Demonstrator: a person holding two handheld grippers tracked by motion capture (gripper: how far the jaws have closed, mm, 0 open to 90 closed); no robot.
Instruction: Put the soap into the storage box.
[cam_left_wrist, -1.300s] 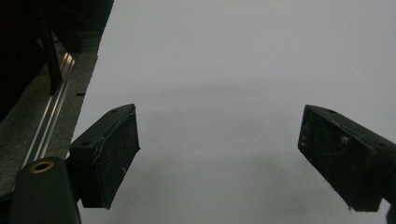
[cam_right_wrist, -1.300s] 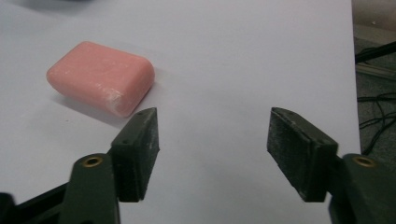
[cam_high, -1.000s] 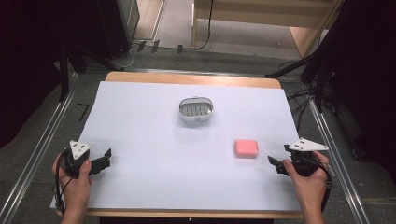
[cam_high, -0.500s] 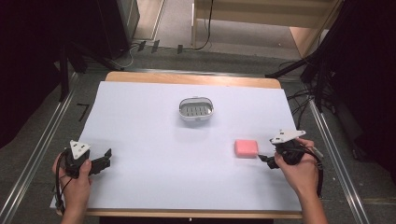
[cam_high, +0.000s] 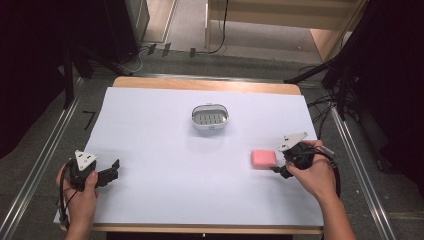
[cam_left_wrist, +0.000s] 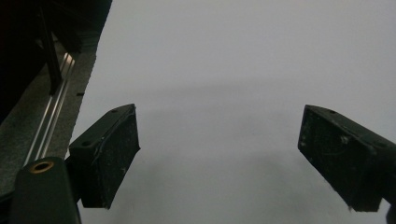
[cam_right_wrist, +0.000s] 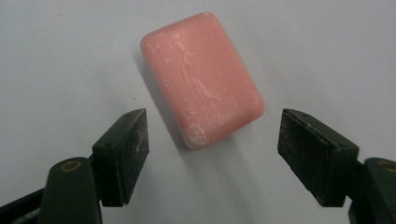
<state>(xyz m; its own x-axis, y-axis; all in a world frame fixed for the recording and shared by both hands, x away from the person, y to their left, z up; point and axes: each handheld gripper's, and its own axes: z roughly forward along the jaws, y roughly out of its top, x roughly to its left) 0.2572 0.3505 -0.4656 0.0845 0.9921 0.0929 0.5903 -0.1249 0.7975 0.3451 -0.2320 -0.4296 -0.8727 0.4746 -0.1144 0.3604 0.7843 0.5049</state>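
Right gripper (cam_right_wrist: 212, 154) slid in toward the soap (cam_right_wrist: 201, 78) — jaws spread, bar just ahead at 12 o'clock. Looks hard and slick; pinch its long sides. Left gripper (cam_left_wrist: 219, 158) idles, also spread.

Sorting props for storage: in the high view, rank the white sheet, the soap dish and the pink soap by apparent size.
1. white sheet
2. soap dish
3. pink soap, somewhat smaller than the dish though nearer the camera.

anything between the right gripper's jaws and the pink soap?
Nothing. In the right gripper view, bare white table cover separates the open right gripper from the pink soap; the high view agrees.
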